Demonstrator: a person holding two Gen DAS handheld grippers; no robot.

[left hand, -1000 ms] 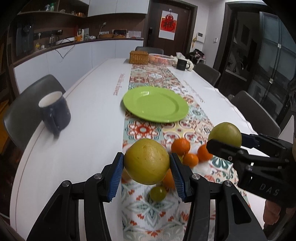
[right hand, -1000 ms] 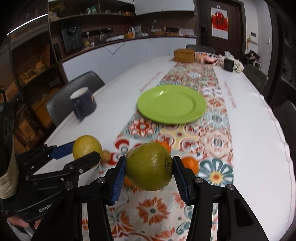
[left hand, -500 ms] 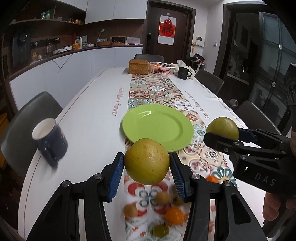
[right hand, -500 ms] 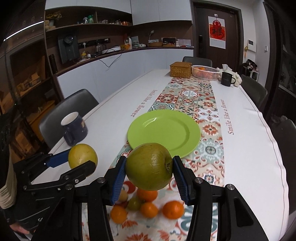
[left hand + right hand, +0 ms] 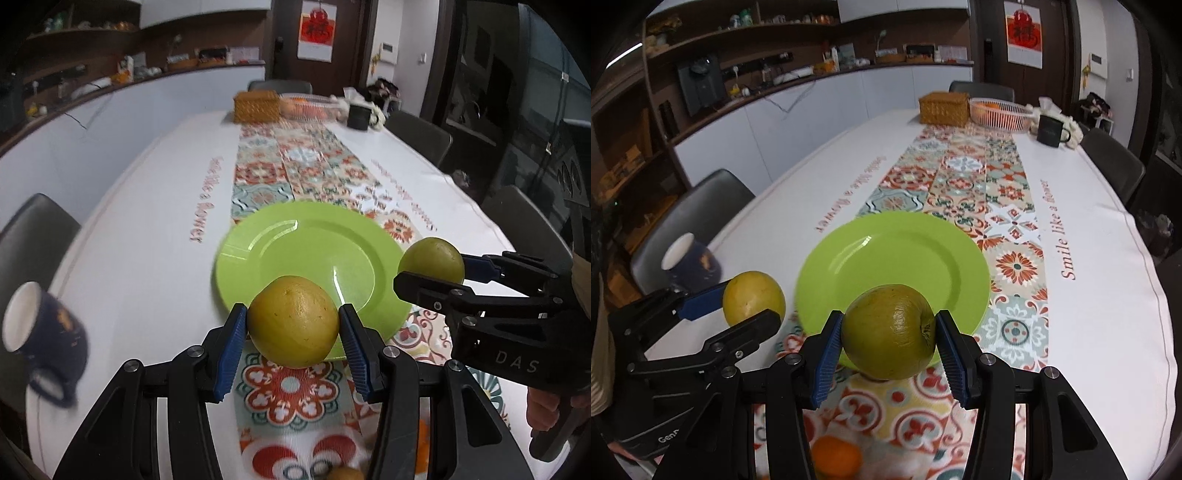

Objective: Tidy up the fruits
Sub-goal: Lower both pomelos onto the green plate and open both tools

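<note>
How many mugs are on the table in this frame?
2. A dark blue mug with a white inside stands near the left table edge, beside the grey chair. A black mug stands at the far end, right of the white wire basket. Others may be hidden.

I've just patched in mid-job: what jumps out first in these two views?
Each gripper clamps a round fruit above the near rim of the green plate: yellow fruit in the left gripper, greener fruit in the right gripper. A dark mug stands left of the plate.
</note>
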